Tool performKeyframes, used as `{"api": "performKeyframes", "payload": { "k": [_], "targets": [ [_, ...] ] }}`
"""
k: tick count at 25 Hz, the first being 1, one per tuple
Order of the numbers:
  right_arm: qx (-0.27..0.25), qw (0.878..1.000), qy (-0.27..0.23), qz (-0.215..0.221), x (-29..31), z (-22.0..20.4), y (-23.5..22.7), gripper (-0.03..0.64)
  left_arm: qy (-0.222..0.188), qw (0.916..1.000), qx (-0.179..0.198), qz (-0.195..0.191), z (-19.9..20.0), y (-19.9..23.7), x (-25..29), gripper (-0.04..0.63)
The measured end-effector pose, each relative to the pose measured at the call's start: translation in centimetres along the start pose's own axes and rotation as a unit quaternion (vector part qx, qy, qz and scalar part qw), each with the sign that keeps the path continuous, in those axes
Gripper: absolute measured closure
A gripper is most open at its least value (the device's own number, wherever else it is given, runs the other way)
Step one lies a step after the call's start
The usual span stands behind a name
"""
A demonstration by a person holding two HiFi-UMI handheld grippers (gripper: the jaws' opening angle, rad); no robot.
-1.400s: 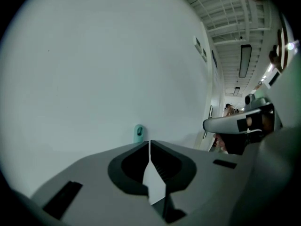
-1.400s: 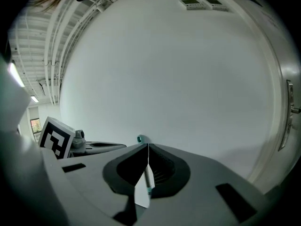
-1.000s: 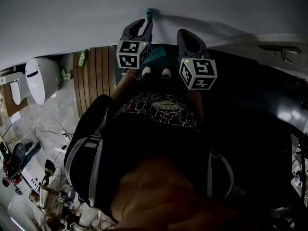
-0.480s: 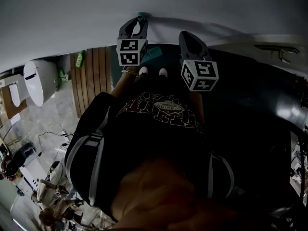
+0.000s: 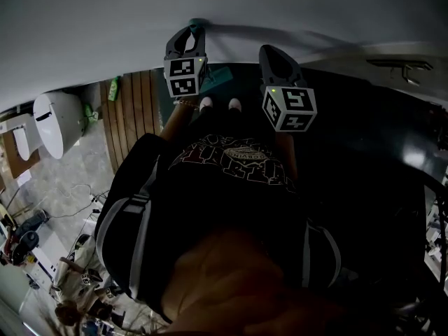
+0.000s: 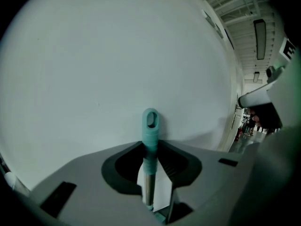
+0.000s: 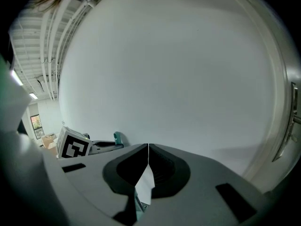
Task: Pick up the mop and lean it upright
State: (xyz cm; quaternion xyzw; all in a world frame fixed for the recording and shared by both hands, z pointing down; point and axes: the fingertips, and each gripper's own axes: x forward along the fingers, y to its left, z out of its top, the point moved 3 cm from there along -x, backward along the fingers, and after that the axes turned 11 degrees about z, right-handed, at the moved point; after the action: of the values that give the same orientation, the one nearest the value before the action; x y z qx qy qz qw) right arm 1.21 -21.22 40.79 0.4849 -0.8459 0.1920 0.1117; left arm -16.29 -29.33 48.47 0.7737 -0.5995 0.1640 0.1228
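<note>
The mop's teal handle top (image 5: 197,23) stands upright against the white wall (image 5: 294,5). Its teal head (image 5: 221,75) lies on the floor by the person's shoes (image 5: 217,105). My left gripper (image 5: 187,35) is at the wall with the handle (image 6: 150,126) between its jaws. Its jaws have just been closing a little, but a white gap shows beside the shaft, so the gripper is open around it (image 6: 150,147). My right gripper (image 5: 270,51) hovers to the right, shut and empty (image 7: 148,146). From the right gripper view, the handle top (image 7: 117,137) shows beyond the left gripper's marker cube.
A wooden slatted panel (image 5: 133,110) lies on the floor at the left, with a green bottle (image 5: 116,85) at its far end. Further left stands a white rounded appliance (image 5: 56,117), and cables and clutter (image 5: 63,285) fill the lower left. Dark floor lies to the right.
The left gripper and the mop's handle top have shifted left and closer to the wall. The right gripper has barely moved.
</note>
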Motion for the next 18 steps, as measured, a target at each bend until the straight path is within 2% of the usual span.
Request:
{"api": "performKeyframes", "payload": {
  "k": [18],
  "targets": [
    [-0.021,0.997,0.021,0.065,1.1,-1.6,3.7,0.597,-0.018,0.9998,-0.001,-0.006,-2.8,-1.9,-8.8,0.451]
  ]
}}
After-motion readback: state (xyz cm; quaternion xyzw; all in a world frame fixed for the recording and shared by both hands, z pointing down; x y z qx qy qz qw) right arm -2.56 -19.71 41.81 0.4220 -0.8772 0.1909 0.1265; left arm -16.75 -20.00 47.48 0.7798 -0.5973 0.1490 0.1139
